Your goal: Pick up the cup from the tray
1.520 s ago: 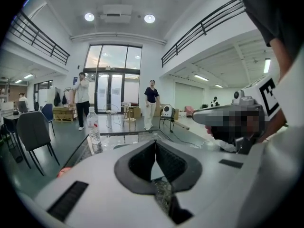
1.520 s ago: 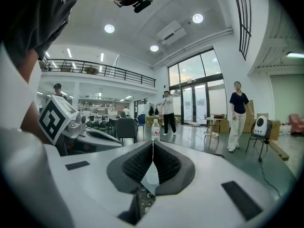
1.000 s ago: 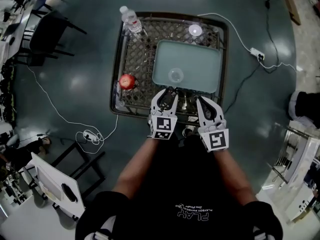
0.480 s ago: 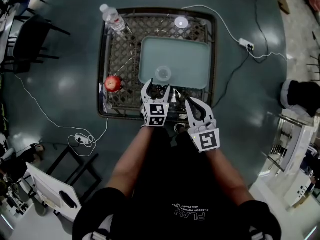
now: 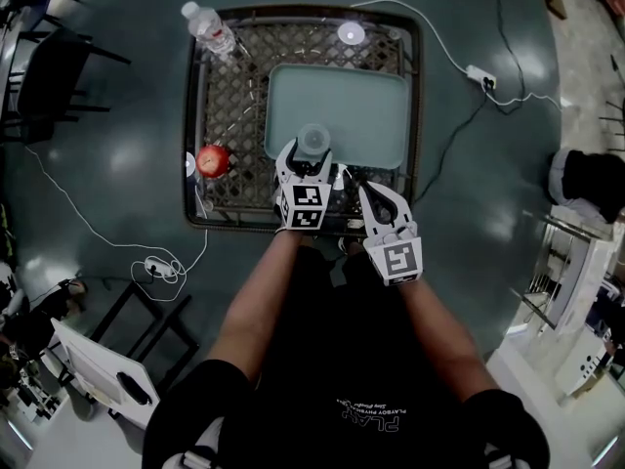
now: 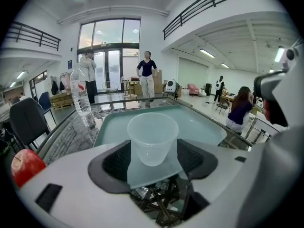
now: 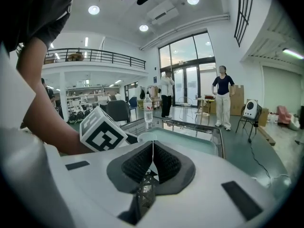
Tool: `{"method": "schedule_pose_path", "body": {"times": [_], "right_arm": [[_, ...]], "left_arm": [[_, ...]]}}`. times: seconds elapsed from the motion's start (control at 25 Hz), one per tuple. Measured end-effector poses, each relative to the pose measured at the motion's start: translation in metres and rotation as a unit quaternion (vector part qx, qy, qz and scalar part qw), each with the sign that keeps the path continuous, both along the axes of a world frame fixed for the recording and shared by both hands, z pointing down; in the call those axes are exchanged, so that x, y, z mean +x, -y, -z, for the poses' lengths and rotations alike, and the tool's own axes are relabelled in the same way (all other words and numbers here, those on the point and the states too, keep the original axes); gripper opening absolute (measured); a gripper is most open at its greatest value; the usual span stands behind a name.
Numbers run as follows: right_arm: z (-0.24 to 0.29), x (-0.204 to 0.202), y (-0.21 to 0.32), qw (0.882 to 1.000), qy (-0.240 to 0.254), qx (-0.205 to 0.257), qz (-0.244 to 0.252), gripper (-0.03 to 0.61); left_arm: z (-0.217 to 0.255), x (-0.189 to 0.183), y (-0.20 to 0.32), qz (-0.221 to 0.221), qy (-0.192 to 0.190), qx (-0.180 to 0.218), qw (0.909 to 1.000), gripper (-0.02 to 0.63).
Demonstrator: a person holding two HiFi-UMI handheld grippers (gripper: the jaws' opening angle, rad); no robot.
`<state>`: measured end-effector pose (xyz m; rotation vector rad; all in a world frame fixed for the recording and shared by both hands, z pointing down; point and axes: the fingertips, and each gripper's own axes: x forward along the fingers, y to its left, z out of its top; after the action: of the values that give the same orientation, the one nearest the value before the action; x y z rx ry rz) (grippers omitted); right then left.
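A clear plastic cup (image 5: 313, 138) stands upright on the pale green tray (image 5: 361, 106), close to the tray's near edge. My left gripper (image 5: 311, 156) is open wide, and the cup (image 6: 152, 137) stands between its black pads (image 6: 115, 159) without being squeezed. The tray (image 6: 204, 127) stretches away behind the cup. My right gripper (image 5: 371, 195) hovers over the table's near edge, right of the left one, shut and empty. In the right gripper view its pads (image 7: 137, 164) meet, and the left gripper's marker cube (image 7: 100, 131) hides most of the cup.
The tray lies on a black wire-mesh table (image 5: 234, 96). A water bottle (image 5: 208, 27) stands at its far left corner, a red apple (image 5: 213, 160) at the left edge, a small white round thing (image 5: 351, 34) at the back. Cables and a power strip (image 5: 479, 74) lie on the floor.
My left gripper has moved forward over the tray's near edge until the cup stands between its jaws, which have spread wider. The right gripper has followed slightly and stays shut.
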<state>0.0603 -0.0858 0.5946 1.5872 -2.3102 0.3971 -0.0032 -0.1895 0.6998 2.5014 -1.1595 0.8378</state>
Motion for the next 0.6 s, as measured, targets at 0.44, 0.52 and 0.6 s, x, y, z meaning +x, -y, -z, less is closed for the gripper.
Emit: {"method": "schedule_pose_path", "body": {"times": [0.44, 0.52, 0.6], "right_arm": [[-0.034, -0.008, 0.025, 0.998, 0.025, -0.050, -0.008, 0.008], [-0.034, -0.008, 0.025, 0.999, 0.019, -0.049, -0.002, 0.008], [-0.034, -0.006, 0.025, 0.999, 0.015, -0.049, -0.001, 0.008]], "left_arm": [[-0.006, 0.010, 0.016, -0.009, 0.006, 0.004, 0.9999, 0.295], [-0.006, 0.011, 0.018, -0.007, 0.002, 0.000, 1.0000, 0.293], [-0.006, 0.012, 0.017, -0.009, 0.001, -0.004, 1.0000, 0.290]]}}
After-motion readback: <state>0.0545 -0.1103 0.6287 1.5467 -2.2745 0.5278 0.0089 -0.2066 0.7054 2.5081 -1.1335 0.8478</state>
